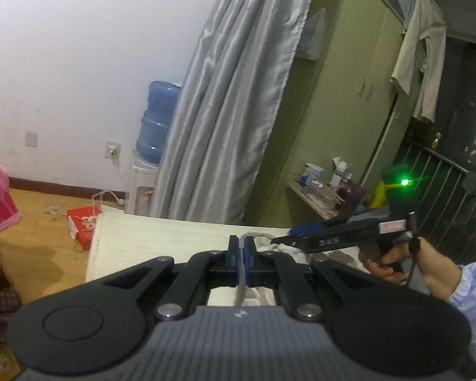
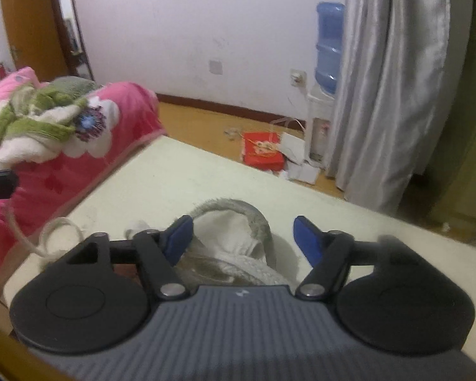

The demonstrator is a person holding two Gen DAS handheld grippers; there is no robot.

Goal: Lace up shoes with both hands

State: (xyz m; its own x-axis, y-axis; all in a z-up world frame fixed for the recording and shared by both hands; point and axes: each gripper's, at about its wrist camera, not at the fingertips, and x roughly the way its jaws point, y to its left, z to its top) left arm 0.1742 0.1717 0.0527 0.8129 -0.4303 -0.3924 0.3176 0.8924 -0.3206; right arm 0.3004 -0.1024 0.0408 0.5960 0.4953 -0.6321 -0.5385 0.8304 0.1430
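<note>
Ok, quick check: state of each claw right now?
Left claw: shut on the shoelace.
Right claw: open, holding nothing, above the shoe.

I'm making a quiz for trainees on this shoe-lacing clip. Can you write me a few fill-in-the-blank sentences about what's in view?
1. The left gripper is ____ on the lace.
2. The right gripper has its fingers ____.
3. The shoe rests on the ____-coloured table.
4. The water bottle beside the curtain is ____ in colour.

Missing words: shut; open; cream; blue
</note>
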